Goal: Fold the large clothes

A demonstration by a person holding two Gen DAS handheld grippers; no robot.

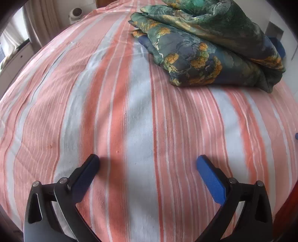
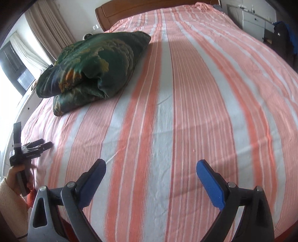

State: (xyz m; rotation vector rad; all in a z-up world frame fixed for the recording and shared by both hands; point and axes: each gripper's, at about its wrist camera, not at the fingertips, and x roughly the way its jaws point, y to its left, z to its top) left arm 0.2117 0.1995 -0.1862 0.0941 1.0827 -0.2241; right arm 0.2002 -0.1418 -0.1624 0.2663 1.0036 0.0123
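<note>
A folded green and blue floral cloth (image 1: 206, 46) lies in a thick pile on the bed, far right in the left wrist view and far left in the right wrist view (image 2: 89, 68). The bed is covered by a pink and white striped sheet (image 1: 130, 115). My left gripper (image 1: 148, 160) is open and empty, just above the sheet, well short of the pile. My right gripper (image 2: 150, 165) is open and empty above the striped sheet (image 2: 186, 111). The left gripper also shows at the left edge of the right wrist view (image 2: 37, 146), held in a hand.
A wooden headboard (image 2: 119, 16) stands at the far end of the bed. Curtains (image 2: 48, 31) and a window are on the left. A white cabinet (image 2: 255, 24) and dark items stand at the far right. A small round white device (image 1: 75, 14) sits beyond the bed.
</note>
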